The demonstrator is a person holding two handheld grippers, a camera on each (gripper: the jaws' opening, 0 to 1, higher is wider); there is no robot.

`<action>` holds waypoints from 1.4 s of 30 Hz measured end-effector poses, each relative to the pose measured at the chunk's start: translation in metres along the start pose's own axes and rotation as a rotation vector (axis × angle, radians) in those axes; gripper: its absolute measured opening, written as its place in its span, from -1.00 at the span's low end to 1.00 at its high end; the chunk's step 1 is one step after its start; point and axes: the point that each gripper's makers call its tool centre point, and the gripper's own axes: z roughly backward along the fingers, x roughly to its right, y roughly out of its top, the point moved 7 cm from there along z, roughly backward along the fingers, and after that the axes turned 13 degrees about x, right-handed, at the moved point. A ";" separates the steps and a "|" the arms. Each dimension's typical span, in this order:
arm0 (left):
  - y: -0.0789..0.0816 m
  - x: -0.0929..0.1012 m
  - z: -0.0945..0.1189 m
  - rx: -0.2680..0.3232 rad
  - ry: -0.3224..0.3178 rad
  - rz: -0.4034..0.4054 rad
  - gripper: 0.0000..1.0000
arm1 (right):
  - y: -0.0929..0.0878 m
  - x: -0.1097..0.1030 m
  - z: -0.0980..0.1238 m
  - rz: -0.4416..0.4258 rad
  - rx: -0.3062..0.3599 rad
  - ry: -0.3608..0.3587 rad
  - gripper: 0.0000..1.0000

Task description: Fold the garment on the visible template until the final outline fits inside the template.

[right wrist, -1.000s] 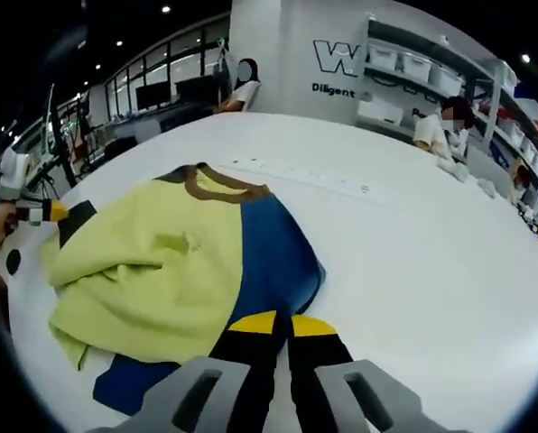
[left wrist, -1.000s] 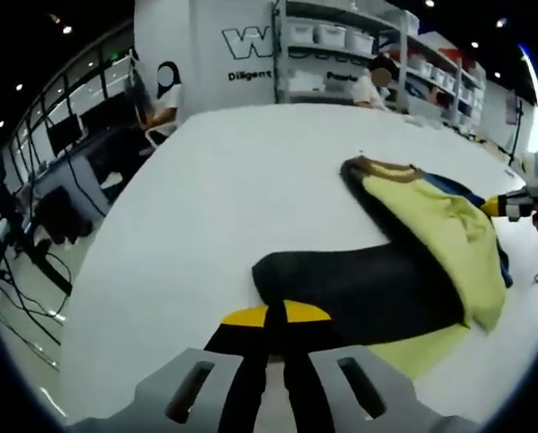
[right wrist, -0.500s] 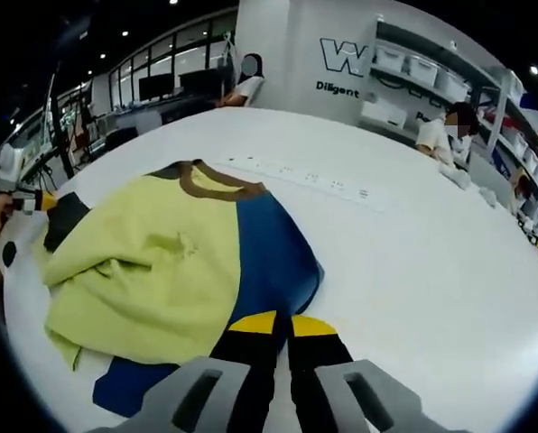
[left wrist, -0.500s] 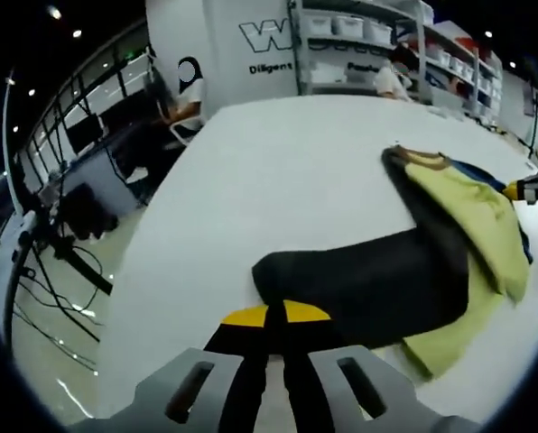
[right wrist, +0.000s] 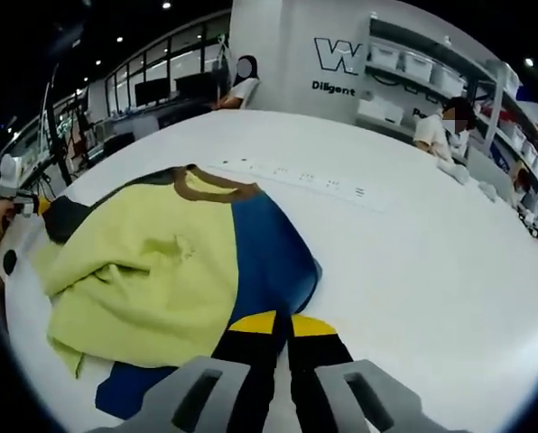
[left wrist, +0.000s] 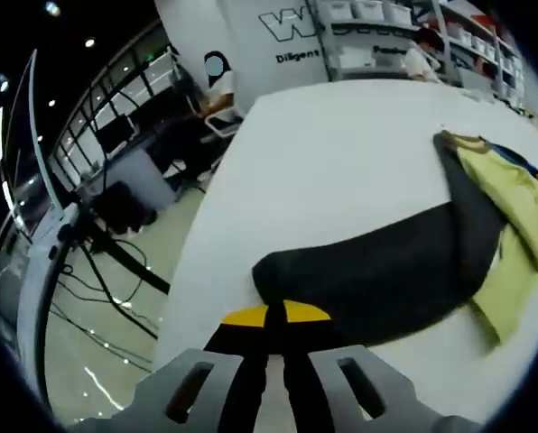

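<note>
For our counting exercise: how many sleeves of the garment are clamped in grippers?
2: the black sleeve in the left gripper, the blue sleeve in the right gripper. None seems hidden.

**Count of things on and around the bench**

One garment (right wrist: 174, 271) lies on one white bench (right wrist: 413, 262), ahead of and to the left of the right tool (right wrist: 282, 327); it has one black sleeve (left wrist: 377, 271), reaching out from just ahead of the left tool (left wrist: 276, 316). Two tools in all: the left one (right wrist: 30, 207) is also seen far left of the right tool. Two seated people (right wrist: 242, 86) (right wrist: 440, 126) are beyond the bench. One shelving unit (right wrist: 431, 72) stands behind them.
</note>
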 end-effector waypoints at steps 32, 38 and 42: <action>-0.031 -0.038 0.007 -0.064 0.177 0.049 -0.93 | 0.011 0.007 -0.003 0.037 -0.024 -0.016 -1.00; -0.023 -0.026 0.011 -0.039 0.133 0.016 -0.59 | 0.013 0.008 -0.001 -0.076 0.016 -0.029 -1.00; -0.013 -0.011 0.013 0.000 0.063 0.056 -0.34 | 0.015 0.005 0.002 -0.108 0.043 -0.020 -0.62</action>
